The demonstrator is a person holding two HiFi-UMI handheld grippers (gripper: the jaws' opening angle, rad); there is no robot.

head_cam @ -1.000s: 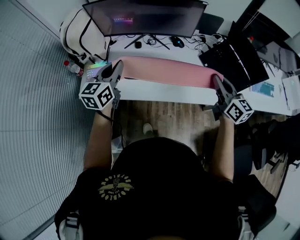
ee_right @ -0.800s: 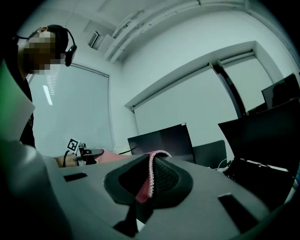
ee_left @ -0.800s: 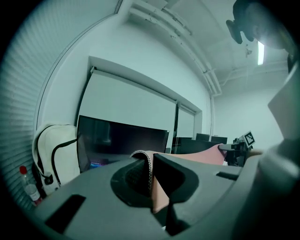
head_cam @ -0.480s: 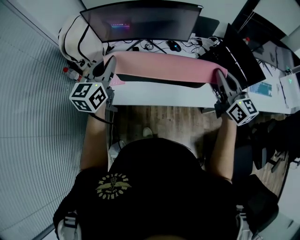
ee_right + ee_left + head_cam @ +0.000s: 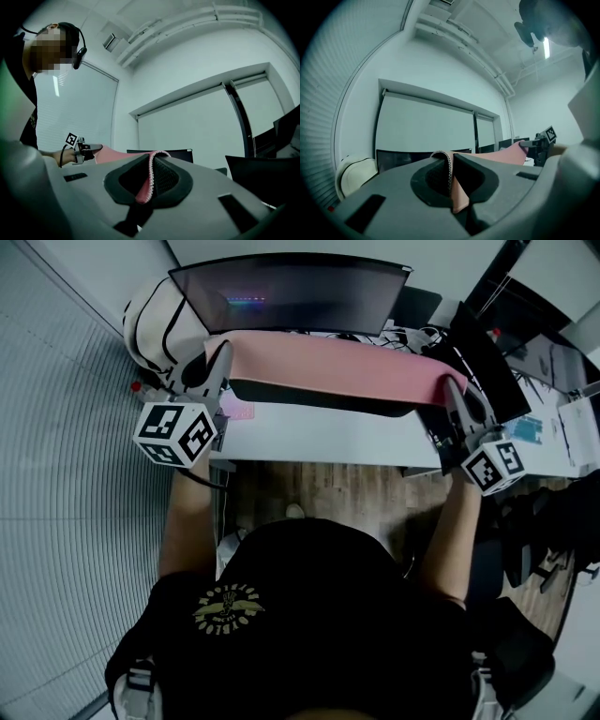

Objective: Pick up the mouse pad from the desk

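Note:
A long pink mouse pad [image 5: 333, 367] hangs stretched between my two grippers, lifted off the white desk [image 5: 319, 437], with its dark underside showing along the near edge. My left gripper [image 5: 219, 360] is shut on the pad's left end. In the left gripper view that gripper [image 5: 450, 161] pinches the stitched pink corner [image 5: 457, 194]. My right gripper [image 5: 454, 395] is shut on the right end. The right gripper view shows that gripper [image 5: 152, 161] clamping the pad's pink edge [image 5: 146, 185]. Each gripper view also shows the pad running across to the other gripper.
A wide curved monitor [image 5: 291, 287] stands at the back of the desk, just behind the pad. A white bag [image 5: 155, 320] sits at the far left. An open black laptop [image 5: 483, 357] and papers [image 5: 581, 427] lie to the right. Wooden floor shows under the desk's near edge.
Both grippers have risen together with the pad held between them. The pad has come up off the desk and now hides the mouse and cables behind it.

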